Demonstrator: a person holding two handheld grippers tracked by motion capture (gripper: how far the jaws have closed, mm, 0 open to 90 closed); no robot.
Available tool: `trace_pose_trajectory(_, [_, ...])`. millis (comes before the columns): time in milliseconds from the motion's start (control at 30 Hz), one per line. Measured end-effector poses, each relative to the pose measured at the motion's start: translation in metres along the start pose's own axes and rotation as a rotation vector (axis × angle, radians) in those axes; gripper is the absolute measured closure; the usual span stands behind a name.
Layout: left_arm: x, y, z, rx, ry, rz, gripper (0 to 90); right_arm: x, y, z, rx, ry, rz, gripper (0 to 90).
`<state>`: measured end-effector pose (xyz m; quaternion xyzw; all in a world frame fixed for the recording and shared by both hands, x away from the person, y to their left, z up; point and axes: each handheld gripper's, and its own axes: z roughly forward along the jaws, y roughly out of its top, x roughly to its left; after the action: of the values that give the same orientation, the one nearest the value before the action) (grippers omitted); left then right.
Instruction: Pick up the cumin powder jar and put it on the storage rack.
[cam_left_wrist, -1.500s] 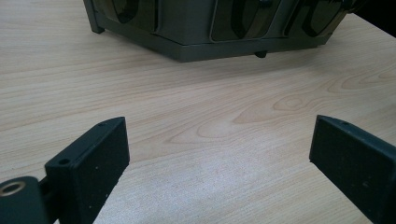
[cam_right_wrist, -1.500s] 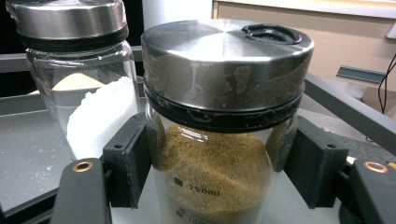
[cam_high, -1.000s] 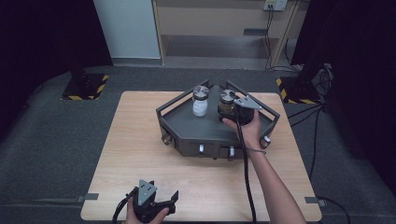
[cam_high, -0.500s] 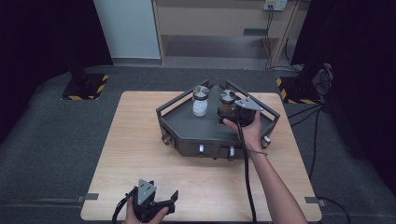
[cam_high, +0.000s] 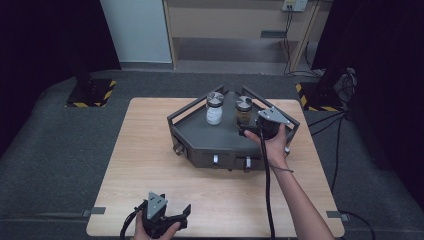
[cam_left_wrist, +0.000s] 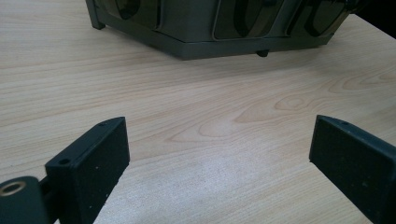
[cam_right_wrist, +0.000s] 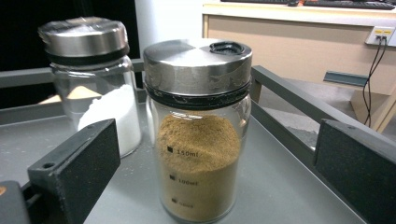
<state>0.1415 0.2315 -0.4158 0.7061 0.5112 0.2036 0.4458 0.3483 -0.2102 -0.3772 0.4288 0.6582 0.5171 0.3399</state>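
Note:
Two glass jars with metal lids stand on a dark grey tray (cam_high: 197, 141): one holds brown powder (cam_high: 244, 111) (cam_right_wrist: 198, 154), the other white powder (cam_high: 215, 109) (cam_right_wrist: 100, 107). My right gripper (cam_high: 246, 131) (cam_right_wrist: 219, 140) is just in front of the brown jar. Its jaws have just been opening and are now open, with the jar between and a little beyond them and the pads clear of the glass. My left gripper (cam_high: 163, 209) (cam_left_wrist: 219, 158) rests low over the table's near edge, open, with bare wood between its jaws.
The tray has a raised rail (cam_right_wrist: 299, 112) around it and stands at the back right of the wooden table (cam_high: 145, 165). Its front face (cam_left_wrist: 219, 32) lies well ahead of the left gripper. Dark floor surrounds the table.
The right gripper has let go of the brown jar and drawn back toward the near right. The jar stays upright on the tray. The left gripper has not moved.

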Motion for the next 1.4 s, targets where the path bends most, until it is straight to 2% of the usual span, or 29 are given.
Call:
trace_pose_trajectory(167, [0.000, 0.000, 0.000, 0.003, 0.001, -0.001, 4.1, -0.002, -0.001, -0.010, -0.004, 0.009, -0.012, 0.9])
trace_pose_trajectory(467, [0.001, -0.001, -0.002, -0.002, 0.008, -0.006, 4.1, -0.007, -0.006, -0.037, -0.035, 0.016, -0.013, 1.0])
trace_pose_trajectory(633, [-0.001, -0.001, -0.002, -0.003, 0.009, -0.008, 4.1, -0.010, -0.009, -0.046, -0.038, 0.017, -0.006, 1.0])
trace_pose_trajectory(1400, [0.000, -0.001, -0.002, -0.001, 0.008, -0.009, 4.1, -0.010, -0.017, -0.062, -0.038, 0.029, 0.003, 1.0])
